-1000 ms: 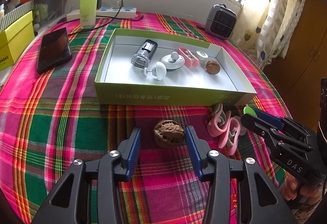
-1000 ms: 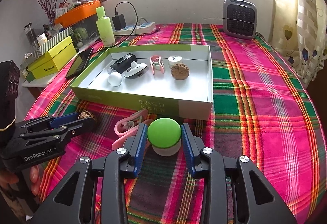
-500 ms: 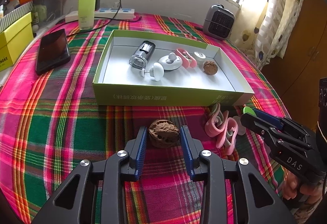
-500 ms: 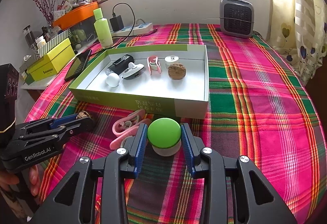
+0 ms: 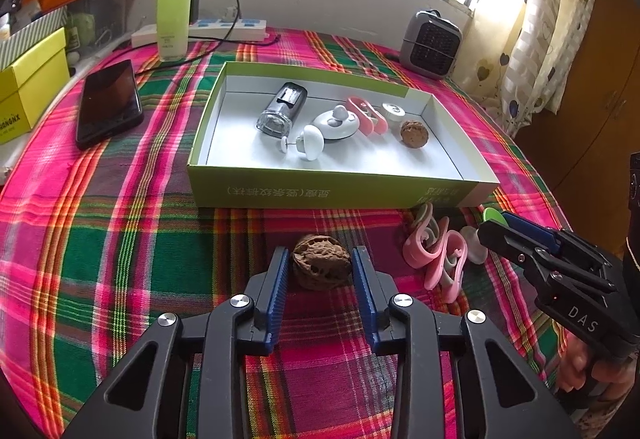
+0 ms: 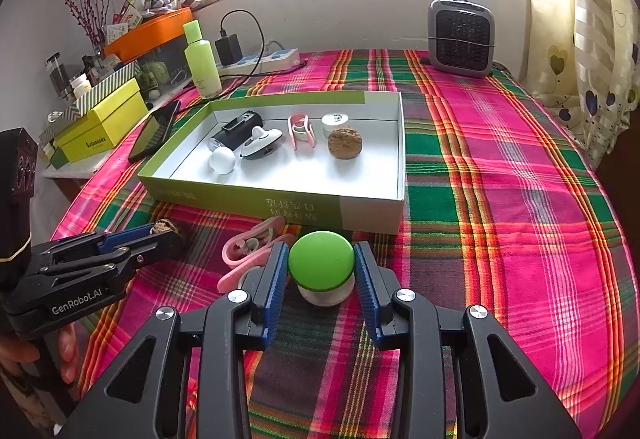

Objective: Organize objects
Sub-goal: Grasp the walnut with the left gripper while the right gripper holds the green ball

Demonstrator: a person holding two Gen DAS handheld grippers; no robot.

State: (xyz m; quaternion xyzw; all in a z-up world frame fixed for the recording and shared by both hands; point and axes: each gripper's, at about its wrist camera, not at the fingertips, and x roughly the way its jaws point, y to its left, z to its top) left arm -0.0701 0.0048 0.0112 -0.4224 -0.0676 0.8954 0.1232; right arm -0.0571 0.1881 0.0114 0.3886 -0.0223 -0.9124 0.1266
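Two grippers, one object each, just in front of the green box (image 5: pixel 336 195).

The left gripper (image 5: pixel 321 271) has its jaws pressed against a walnut (image 5: pixel 321 267) on the plaid-covered bench (image 5: pixel 120 259) — the box sits at its 12 o'clock. The right gripper (image 6: pixel 321 269) pinches a green-capped knob (image 6: pixel 321 266), also down at the cloth. Pink clips (image 5: pixel 438 259) lie between the two grippers. Inside the box: a second walnut (image 6: pixel 345 143), a pink clip (image 6: pixel 301 130), and other small items.
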